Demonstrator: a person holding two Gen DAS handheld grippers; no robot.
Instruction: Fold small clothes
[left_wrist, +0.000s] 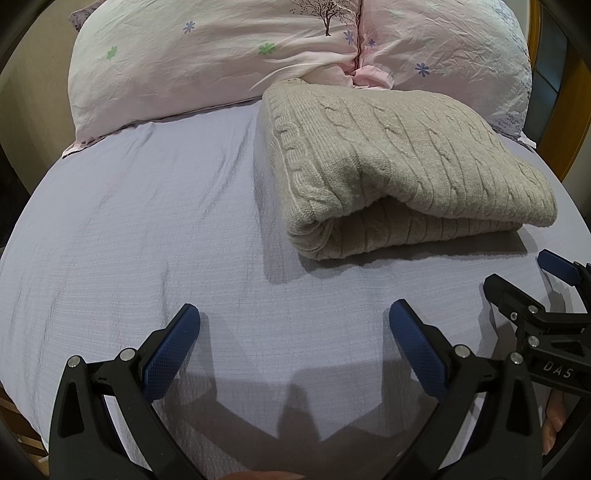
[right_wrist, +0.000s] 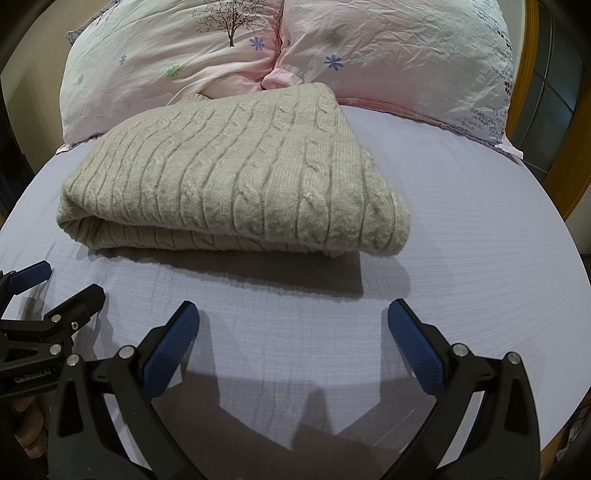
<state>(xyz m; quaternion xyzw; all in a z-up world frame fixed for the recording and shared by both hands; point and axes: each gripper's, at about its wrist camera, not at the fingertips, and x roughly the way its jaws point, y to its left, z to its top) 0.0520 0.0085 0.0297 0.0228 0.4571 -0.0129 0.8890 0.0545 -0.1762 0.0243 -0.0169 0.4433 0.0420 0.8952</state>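
The beige cable-knit sweater (right_wrist: 236, 173) lay folded mid-frame on the bed (right_wrist: 461, 258), beyond both wide-open, empty grippers: left gripper (left_wrist: 294, 325), right gripper (right_wrist: 293, 323).

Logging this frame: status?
Left gripper open, empty. Right gripper open, empty. Sweater folded on bed, pillows behind. Nothing in the way.

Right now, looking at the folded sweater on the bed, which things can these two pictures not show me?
- Cable-knit sweater: sleeves and neckline are tucked inside the fold in both views.
- Its far edge: pressed against the pillows.
- Right gripper in the left wrist view: cut off by the frame edge.
- Left gripper in the right wrist view: likewise cut off.
- Bed sheet: its near edge is hidden behind the gripper bodies.
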